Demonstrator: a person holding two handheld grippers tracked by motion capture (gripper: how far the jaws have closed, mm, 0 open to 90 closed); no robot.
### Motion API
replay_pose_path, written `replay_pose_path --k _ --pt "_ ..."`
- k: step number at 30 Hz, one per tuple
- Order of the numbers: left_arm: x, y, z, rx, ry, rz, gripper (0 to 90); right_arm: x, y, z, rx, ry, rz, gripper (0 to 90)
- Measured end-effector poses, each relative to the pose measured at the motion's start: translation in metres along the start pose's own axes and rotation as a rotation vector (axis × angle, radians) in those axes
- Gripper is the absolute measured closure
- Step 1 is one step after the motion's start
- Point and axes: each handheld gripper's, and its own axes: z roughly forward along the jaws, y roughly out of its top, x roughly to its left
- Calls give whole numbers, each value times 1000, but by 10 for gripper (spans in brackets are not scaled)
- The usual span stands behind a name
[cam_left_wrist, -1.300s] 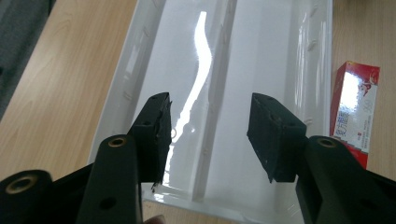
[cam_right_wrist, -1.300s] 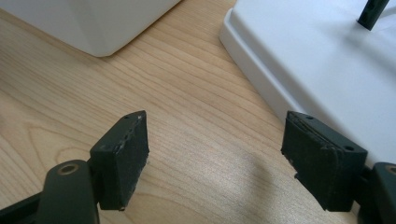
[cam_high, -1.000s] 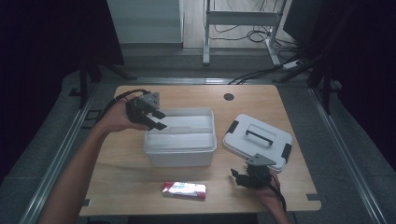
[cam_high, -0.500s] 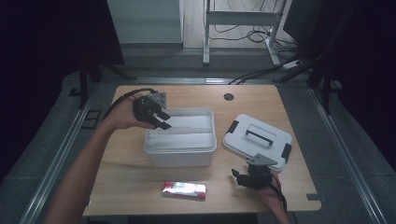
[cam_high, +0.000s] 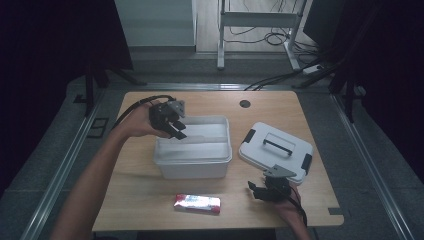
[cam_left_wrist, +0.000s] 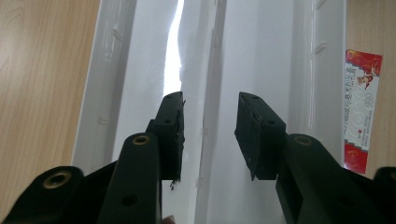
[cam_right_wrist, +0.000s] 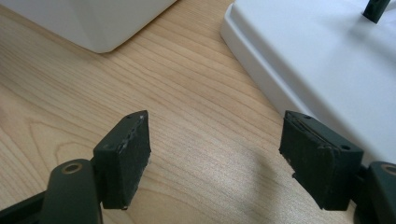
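left claw (cam_high: 176, 129) hangs released over the white rectangular plastic bin (cam_high: 194, 165) mid-tabletop. red snack packet (cam_high: 197, 203) lies just before it. right claw (cam_high: 261, 190) released beside the white lid (cam_high: 276, 150); risk: clipping the bin rim.

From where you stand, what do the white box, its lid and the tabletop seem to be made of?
White box: probably plastic, glossy, with moulded ribs and glare. Lid: likely the same plastic, smoother and more matte, with black handle. Tabletop: wood or wood-look laminate; its grain lines show.

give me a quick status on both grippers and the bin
Left gripper open over the white bin. Right gripper open, low beside the lid. Red packet on table.
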Motion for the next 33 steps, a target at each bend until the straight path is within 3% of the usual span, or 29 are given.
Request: replay_pose_path --k 17,23,33 --pt "7 6 14 30 -16 7 644 1 -1 2 14 5 -2 241" --pt "9 10 24 80 -22 26 673 0 -1 2 17 3 3 242" --pt "10 14 30 119 -32 33 715 0 -1 3 20 3 0 242"
